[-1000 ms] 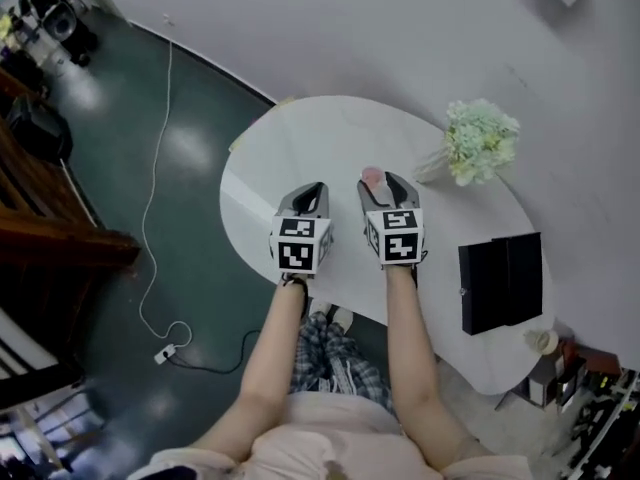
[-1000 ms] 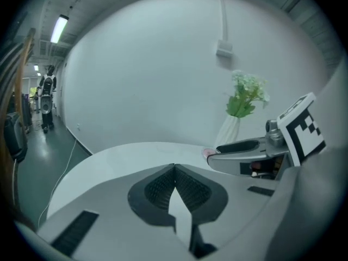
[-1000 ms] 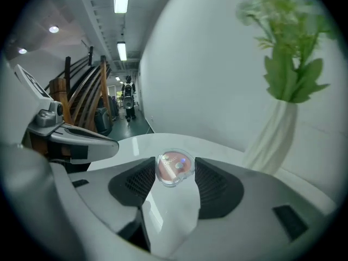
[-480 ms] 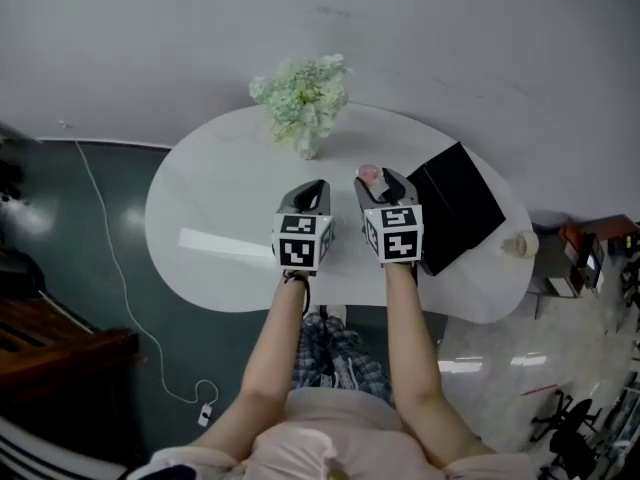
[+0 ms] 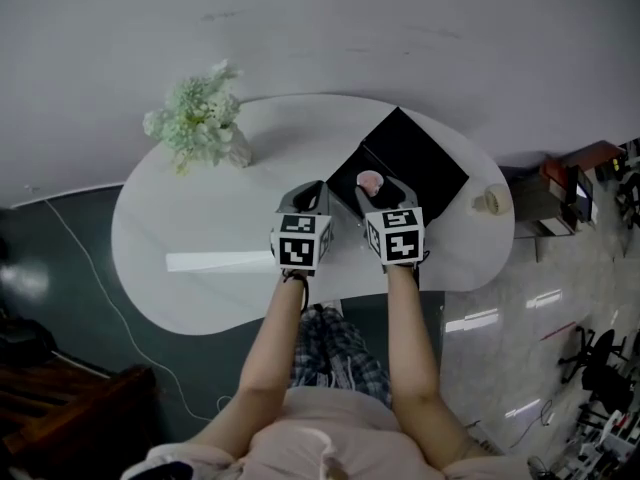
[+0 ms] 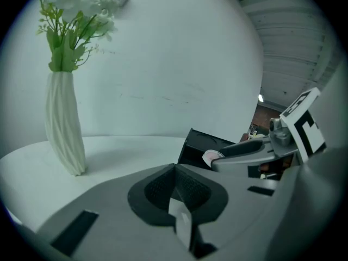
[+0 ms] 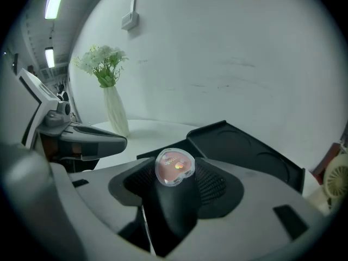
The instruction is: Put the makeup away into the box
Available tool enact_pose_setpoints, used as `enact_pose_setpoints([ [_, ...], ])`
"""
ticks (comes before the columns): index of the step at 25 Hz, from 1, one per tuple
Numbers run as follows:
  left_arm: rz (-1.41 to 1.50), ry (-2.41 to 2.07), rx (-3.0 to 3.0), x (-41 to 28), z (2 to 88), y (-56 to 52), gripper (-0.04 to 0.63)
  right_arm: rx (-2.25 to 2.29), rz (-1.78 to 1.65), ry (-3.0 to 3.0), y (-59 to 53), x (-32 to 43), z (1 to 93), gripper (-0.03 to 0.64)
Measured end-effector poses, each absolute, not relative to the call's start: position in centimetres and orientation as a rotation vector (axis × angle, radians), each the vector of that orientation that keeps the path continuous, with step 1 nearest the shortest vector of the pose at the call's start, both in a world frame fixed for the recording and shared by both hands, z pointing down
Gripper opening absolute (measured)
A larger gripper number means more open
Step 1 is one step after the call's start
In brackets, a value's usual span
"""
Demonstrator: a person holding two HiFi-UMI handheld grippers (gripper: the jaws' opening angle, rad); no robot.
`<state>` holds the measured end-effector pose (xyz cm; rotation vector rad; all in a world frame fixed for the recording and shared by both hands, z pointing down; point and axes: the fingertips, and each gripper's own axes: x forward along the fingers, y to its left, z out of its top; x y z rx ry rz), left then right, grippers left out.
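Makeup (image 7: 174, 166) clamped in right gripper (image 5: 384, 186), seemingly over box (image 5: 420, 153); left gripper (image 5: 314, 190) closed.

no legible text anywhere — faint print on the pink compact (image 7: 174, 166) is too small to read

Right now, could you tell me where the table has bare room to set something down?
Bare: the left half of the table, between the vase of flowers and the near edge. Crowded: the right half, with the open black box and a small round object beside it.
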<state>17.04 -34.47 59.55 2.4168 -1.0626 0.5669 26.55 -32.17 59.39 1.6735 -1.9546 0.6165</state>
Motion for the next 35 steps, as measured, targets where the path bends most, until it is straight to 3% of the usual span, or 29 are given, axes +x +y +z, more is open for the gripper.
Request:
enact_pose_setpoints([
  [26, 0.614, -1.053, 2.37, 17.2, 62.1, -35.8, 0.026, 1.421, 0.888, -1.741, -31.9, 27.5, 66.8, 0.251],
  [31, 0.618, -1.072, 2.365, 16.4, 62.1, -36.0, 0.026, 1.458, 0.916, -1.779, -31.8, 27.2, 65.5, 0.36],
  [35, 0.601, -1.084, 2.355, 16.0, 61.7, -36.1, 0.026, 1.518, 0.921, -1.783, -31.0, 27.4, 64.5, 0.387],
])
